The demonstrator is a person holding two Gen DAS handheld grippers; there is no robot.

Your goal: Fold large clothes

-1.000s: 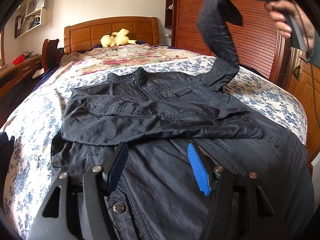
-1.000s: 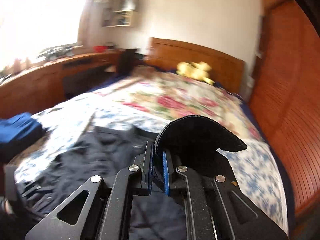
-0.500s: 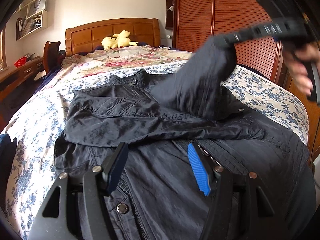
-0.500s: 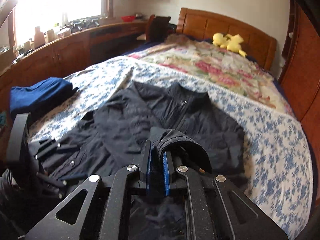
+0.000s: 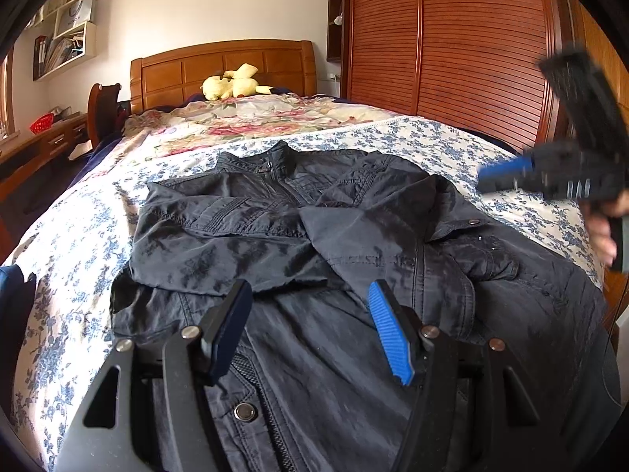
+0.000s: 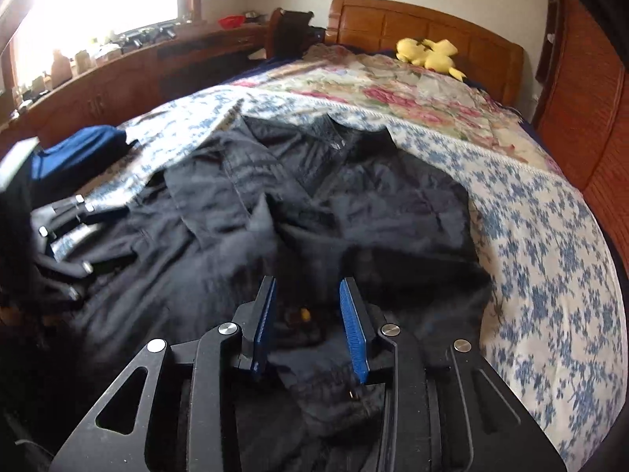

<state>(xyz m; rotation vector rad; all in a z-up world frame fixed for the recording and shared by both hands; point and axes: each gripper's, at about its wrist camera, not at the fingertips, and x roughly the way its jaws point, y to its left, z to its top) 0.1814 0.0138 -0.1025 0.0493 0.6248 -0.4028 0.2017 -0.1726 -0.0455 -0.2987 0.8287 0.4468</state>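
A dark, creased jacket (image 5: 275, 236) lies on the bed (image 5: 452, 145), both sleeves folded across its chest. It spreads just beneath the left hand-held gripper (image 5: 310, 330), whose jaws stand wide and empty. The right hand-held gripper (image 6: 308, 326) hangs above the sleeve (image 6: 251, 232); its jaws have just been opening, nothing between them.

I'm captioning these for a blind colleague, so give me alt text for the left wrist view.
A dark navy jacket lies on a blue-flowered bedspread, both sleeves folded across its chest. The open left gripper hovers empty over its lower front; the blurred right gripper is at the right edge, empty, its jaws just opened.
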